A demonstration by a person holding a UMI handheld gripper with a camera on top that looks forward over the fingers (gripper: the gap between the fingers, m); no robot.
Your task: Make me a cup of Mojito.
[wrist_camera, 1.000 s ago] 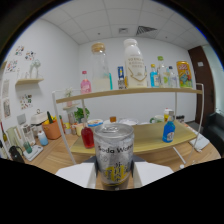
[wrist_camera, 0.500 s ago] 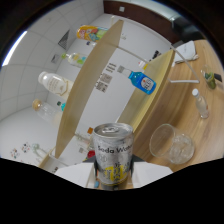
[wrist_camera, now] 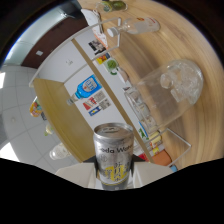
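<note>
Fingers [wrist_camera: 113, 172] grasp a soda water can [wrist_camera: 113, 152], tipped over; at 2 o'clock a glass with ice [wrist_camera: 172, 90] stands on the wooden worktop [wrist_camera: 200, 45].

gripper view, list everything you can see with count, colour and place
soda water can: 1, silver with a yellow label, between the tongs, both fingers pressing its sides, tilted with the camera
glass of ice: 1, clear, on the wooden table beyond the can
wooden table: 1, light wood, under the glass
clear glassware: a few pieces, transparent, further along the table past the glass
blue bottle: 1, blue with a white label, on the shelf unit beyond the can
shelf unit: 1, light wood boards, holding bottles and small packs, too small to count
tongs: 1 pair, white, shut on the can
</note>
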